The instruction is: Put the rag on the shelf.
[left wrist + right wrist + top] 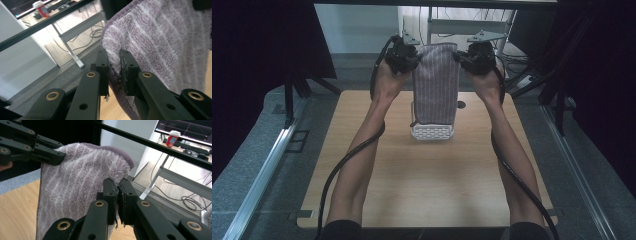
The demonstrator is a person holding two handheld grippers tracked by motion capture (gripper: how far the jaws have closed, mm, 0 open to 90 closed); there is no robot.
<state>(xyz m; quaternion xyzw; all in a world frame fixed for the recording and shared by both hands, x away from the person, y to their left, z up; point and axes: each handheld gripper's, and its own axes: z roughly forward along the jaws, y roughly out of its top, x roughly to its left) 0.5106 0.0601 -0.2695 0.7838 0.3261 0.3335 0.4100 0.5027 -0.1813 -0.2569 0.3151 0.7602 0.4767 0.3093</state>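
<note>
A purple-and-white striped towel [436, 82] hangs upright above the far half of the wooden table [427, 185], held by its two top corners. My left gripper [410, 59] is shut on the towel's top left corner, and in the left gripper view the towel [160, 42] edge is pinched where that left gripper [114, 66] closes. My right gripper [462, 57] is shut on the top right corner; in the right gripper view the towel [75, 187] drapes to the left of the right gripper [117, 191], and the left gripper [37, 152] grips the far corner.
A white perforated basket [432, 131] stands on the table directly under the towel's lower end. A small dark hole [461, 104] marks the table near the far right. Beyond the table are a metal frame, cables and a red cup [172, 138] on a desk.
</note>
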